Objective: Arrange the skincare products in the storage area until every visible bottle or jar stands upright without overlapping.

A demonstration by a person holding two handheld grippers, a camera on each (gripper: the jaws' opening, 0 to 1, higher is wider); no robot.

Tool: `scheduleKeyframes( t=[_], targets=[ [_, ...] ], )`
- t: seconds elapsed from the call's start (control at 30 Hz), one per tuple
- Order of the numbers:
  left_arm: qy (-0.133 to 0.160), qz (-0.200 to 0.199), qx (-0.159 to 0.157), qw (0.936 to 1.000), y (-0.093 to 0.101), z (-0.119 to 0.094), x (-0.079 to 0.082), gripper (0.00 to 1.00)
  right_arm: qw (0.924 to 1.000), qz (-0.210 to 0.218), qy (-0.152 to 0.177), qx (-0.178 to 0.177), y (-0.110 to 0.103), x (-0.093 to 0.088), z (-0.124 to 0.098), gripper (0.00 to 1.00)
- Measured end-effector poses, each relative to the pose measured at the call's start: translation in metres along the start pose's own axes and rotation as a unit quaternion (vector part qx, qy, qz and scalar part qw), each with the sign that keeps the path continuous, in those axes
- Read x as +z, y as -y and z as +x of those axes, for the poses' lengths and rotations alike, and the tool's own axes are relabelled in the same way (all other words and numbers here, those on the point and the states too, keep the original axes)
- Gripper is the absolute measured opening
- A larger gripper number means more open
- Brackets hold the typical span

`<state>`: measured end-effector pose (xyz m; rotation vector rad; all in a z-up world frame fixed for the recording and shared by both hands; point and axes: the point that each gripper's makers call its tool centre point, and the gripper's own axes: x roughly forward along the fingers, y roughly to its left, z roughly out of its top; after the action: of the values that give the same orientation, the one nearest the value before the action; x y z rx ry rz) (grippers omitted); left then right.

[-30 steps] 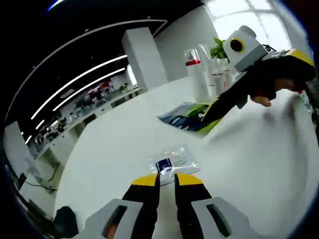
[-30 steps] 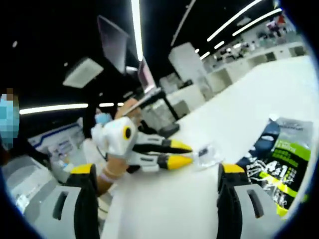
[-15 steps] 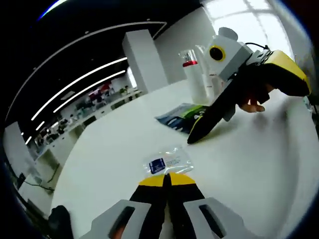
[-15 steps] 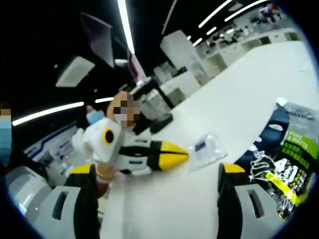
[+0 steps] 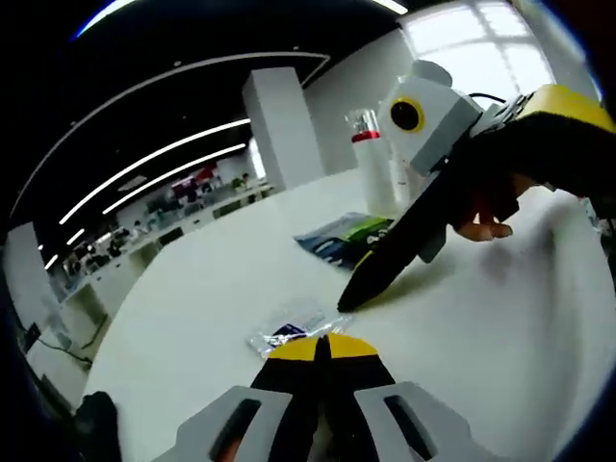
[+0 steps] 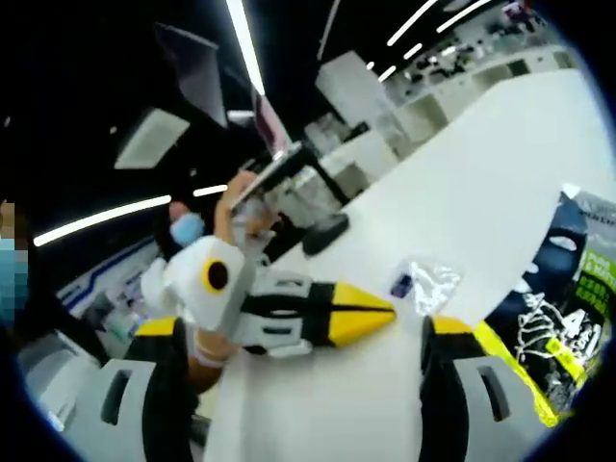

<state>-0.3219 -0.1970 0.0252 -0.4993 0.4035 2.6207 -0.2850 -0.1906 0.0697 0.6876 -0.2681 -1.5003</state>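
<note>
Left jaws pressed together at the sachet's edge; right jaws spread wide and empty.

The left gripper (image 5: 322, 345) is seen with its yellow tips brought fully together, where a second ago a gap was left between them, and the small clear sachet (image 5: 287, 332) now lies crumpled and touching those tips; whether its edge is actually pinched cannot be told. A grasp of the sachet is judged to be under way, not yet any righting of bottles. The right gripper (image 6: 303, 332) is held wide apart with nothing between its jaws, above the white table (image 5: 481, 318). The dark green-printed pouch (image 6: 549, 318) lies flat just beside its right jaw. The white bottles (image 5: 371, 159), one red-collared, stand upright well apart at the table's far side.
</note>
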Motion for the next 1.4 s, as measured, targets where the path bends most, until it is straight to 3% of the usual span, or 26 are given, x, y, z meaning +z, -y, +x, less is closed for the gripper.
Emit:
scheduleKeyframes(
  t=[0.13, 0.23, 0.27, 0.33, 0.4, 0.43, 0.57, 0.67, 0.77, 0.93, 1.17, 1.4],
  targets=[
    [0.005, -0.010, -0.008, 0.9999, 0.000, 0.001, 0.000, 0.00, 0.9998, -0.008, 0.005, -0.017, 0.008, 0.006, -0.001, 1.00],
    [0.005, -0.022, -0.021, 0.9995, -0.003, -0.001, 0.000, 0.00, 0.9995, 0.015, 0.025, -0.012, 0.009, 0.017, -0.002, 1.00],
    [0.004, -0.012, 0.005, 0.9999, -0.015, -0.003, 0.001, 0.00, 0.9992, 0.022, 0.031, -0.009, 0.009, 0.022, -0.003, 1.00],
    [0.035, -0.022, 0.050, 0.9979, -0.031, -0.008, 0.012, 0.00, 0.9984, 0.035, 0.044, -0.009, 0.010, 0.033, -0.005, 1.00],
    [0.026, -0.036, 0.033, 0.9985, -0.032, -0.008, 0.012, 0.01, 0.9965, 0.067, 0.048, -0.012, 0.013, 0.038, -0.005, 1.00],
    [0.002, -0.049, 0.014, 0.9987, -0.031, -0.007, 0.008, 0.01, 0.9937, 0.100, 0.047, -0.013, 0.016, 0.041, -0.005, 1.00],
    [-0.034, -0.050, 0.001, 0.9982, -0.030, -0.002, 0.001, 0.01, 0.9774, 0.199, 0.071, -0.001, 0.023, 0.054, -0.002, 1.00],
    [-0.051, -0.042, -0.007, 0.9978, -0.026, 0.000, -0.004, 0.01, 0.9808, 0.183, 0.061, -0.028, 0.033, 0.053, -0.002, 1.00],
    [-0.048, -0.033, -0.009, 0.9982, -0.025, -0.001, -0.003, 0.01, 0.9827, 0.175, 0.049, -0.036, 0.033, 0.053, -0.001, 1.00],
    [-0.045, -0.045, -0.012, 0.9979, -0.024, 0.000, -0.004, 0.00, 0.9832, 0.172, 0.001, -0.060, 0.038, 0.045, 0.004, 1.00],
    [-0.053, 0.000, -0.003, 0.9986, -0.021, -0.002, -0.004, 0.00, 0.9799, 0.190, -0.013, -0.058, 0.038, 0.051, 0.013, 1.00],
    [-0.046, -0.017, -0.009, 0.9988, -0.022, 0.002, -0.004, 0.00, 0.9776, 0.202, -0.011, -0.059, 0.038, 0.052, 0.012, 1.00]
  ],
)
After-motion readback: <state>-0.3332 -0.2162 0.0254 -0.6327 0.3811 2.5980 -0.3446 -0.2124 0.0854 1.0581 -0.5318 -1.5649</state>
